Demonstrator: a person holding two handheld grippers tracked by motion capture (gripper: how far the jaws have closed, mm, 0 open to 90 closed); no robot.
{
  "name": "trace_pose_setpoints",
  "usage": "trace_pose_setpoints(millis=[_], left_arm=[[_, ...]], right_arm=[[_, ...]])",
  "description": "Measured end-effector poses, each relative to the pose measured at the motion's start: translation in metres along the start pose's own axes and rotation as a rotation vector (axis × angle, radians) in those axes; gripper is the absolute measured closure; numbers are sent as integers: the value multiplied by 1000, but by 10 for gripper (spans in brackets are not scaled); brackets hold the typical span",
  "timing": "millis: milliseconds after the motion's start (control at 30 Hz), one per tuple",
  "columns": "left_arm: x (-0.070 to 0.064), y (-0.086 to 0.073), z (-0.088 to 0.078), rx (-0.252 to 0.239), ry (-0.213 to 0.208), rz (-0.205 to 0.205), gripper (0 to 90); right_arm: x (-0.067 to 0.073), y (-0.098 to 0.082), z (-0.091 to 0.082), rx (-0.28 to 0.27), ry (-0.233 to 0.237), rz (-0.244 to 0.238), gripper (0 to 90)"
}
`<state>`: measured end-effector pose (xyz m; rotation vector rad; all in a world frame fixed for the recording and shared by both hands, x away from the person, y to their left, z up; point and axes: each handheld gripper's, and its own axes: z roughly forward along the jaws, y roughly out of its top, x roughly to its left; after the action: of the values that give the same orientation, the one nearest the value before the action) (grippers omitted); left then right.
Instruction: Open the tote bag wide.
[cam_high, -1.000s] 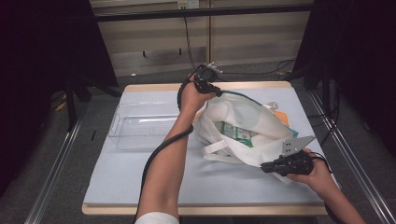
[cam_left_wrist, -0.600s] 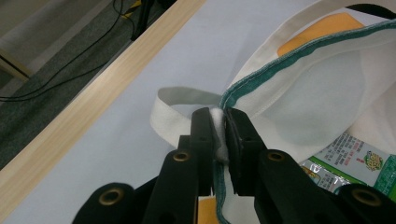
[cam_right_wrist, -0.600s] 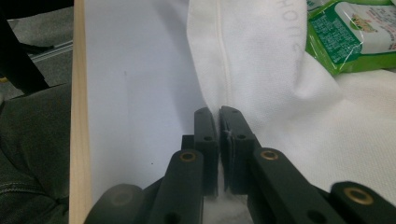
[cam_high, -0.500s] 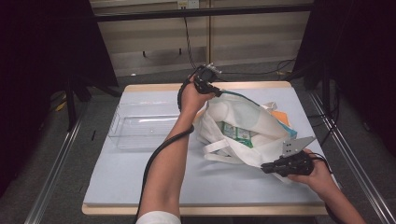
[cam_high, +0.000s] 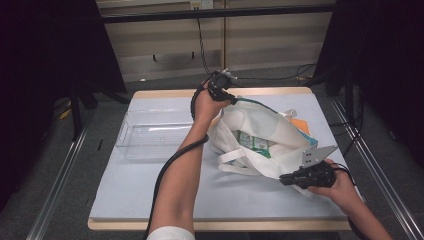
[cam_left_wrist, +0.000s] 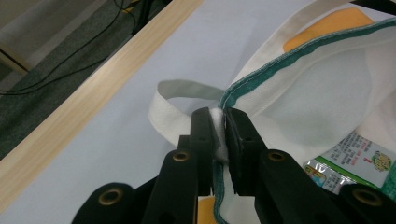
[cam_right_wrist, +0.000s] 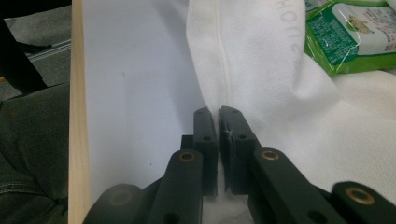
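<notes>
A white cloth bag with a green-trimmed rim lies on the blue table mat, its mouth held wide. My left gripper is shut on the bag's far rim, next to a white strap. My right gripper is shut on the bag's near edge. Inside the bag lie green and white packets. An orange item shows at the bag's far right side.
A clear plastic tray sits on the mat to the left of the bag. The table's wooden edge runs along the front and its far edge lies close behind my left gripper. Cables trail on the floor behind the table.
</notes>
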<state>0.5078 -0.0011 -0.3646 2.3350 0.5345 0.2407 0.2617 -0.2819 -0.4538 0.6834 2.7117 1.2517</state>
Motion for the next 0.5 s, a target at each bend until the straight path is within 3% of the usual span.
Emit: trace_pose_setpoints(millis=[500], left_arm=[[-7,2,-10,20,-40,17,754]], right_arm=[[-3,11,-12,-23,-28,16,795]])
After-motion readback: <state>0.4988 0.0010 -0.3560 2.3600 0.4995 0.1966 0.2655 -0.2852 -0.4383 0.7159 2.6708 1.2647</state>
